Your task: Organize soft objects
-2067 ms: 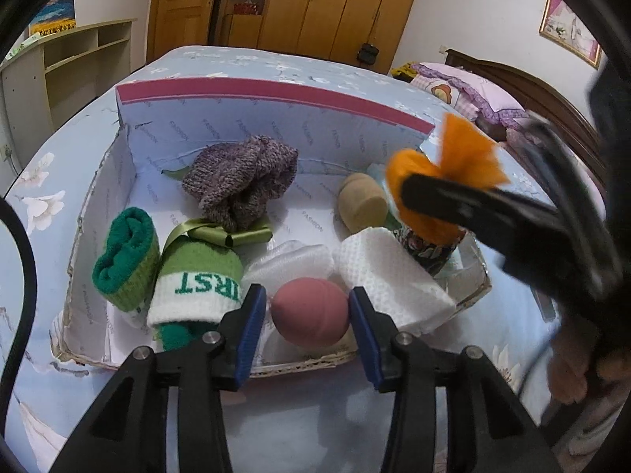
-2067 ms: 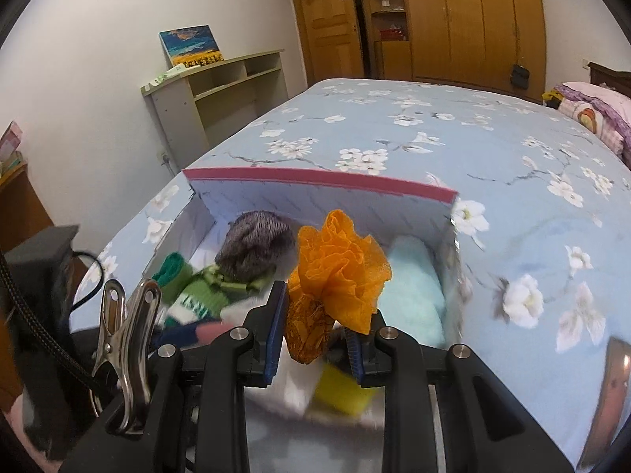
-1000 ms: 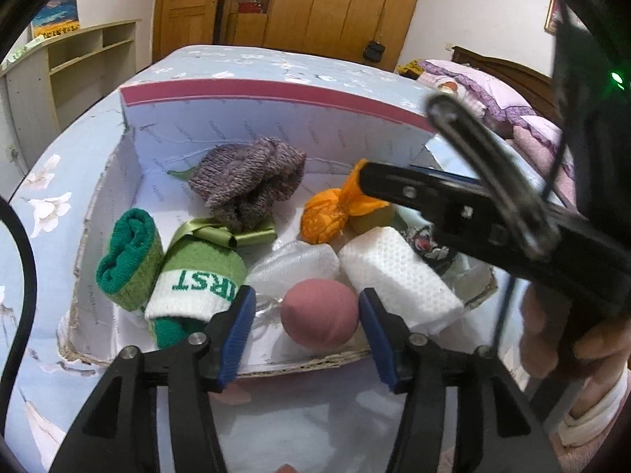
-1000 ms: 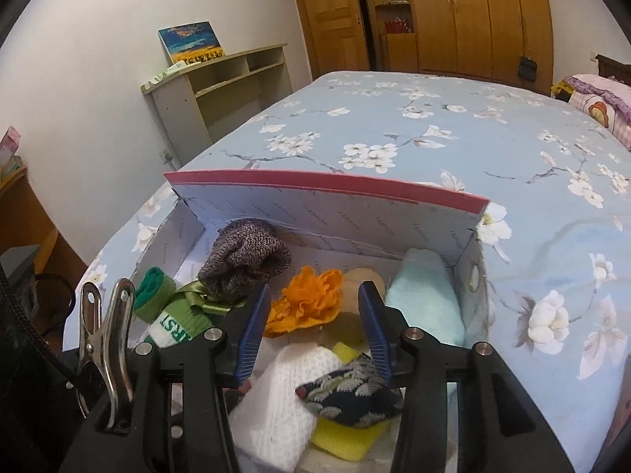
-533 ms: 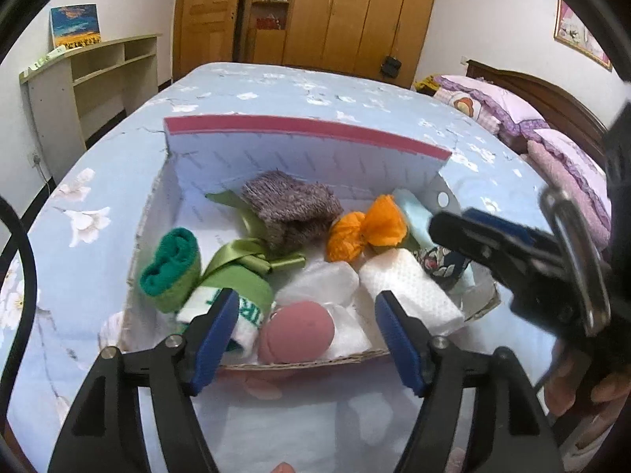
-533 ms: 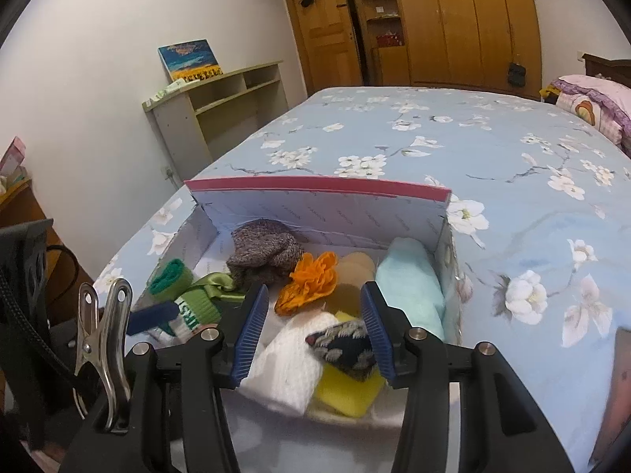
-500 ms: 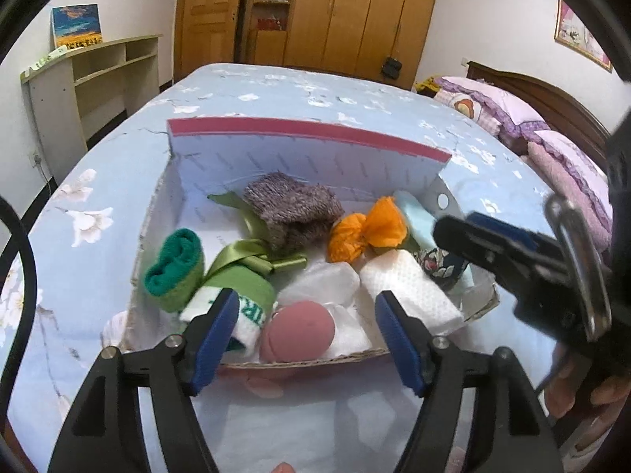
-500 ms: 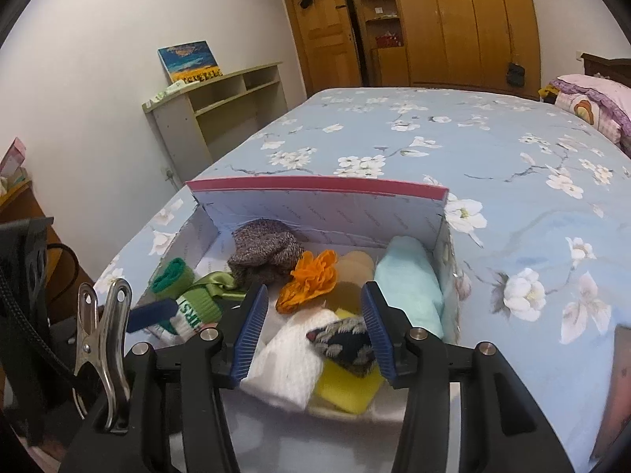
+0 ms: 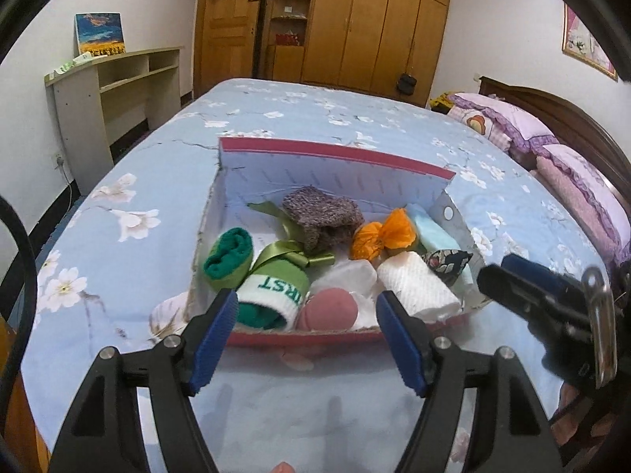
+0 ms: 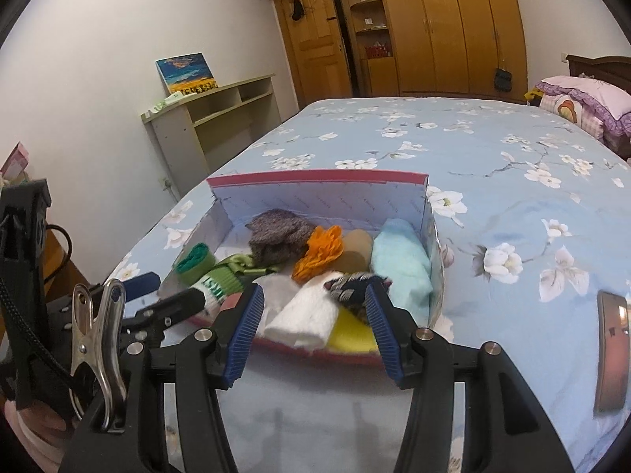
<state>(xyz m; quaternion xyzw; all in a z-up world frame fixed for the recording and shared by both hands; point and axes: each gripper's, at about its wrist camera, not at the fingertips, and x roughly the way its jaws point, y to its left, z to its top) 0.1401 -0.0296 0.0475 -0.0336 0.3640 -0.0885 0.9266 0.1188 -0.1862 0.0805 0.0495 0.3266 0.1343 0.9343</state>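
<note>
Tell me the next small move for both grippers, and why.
Probably lift both clear of the box and check the bed around it for strays. The left gripper and right gripper have empty, open jaws in front of the near wall, while the orange pouf and pink sponge lie inside with the other soft items.

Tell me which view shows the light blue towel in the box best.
The right wrist view: the light blue towel lies nearly whole along the box's right wall. The left wrist view shows only a strip behind the orange puff.
</note>
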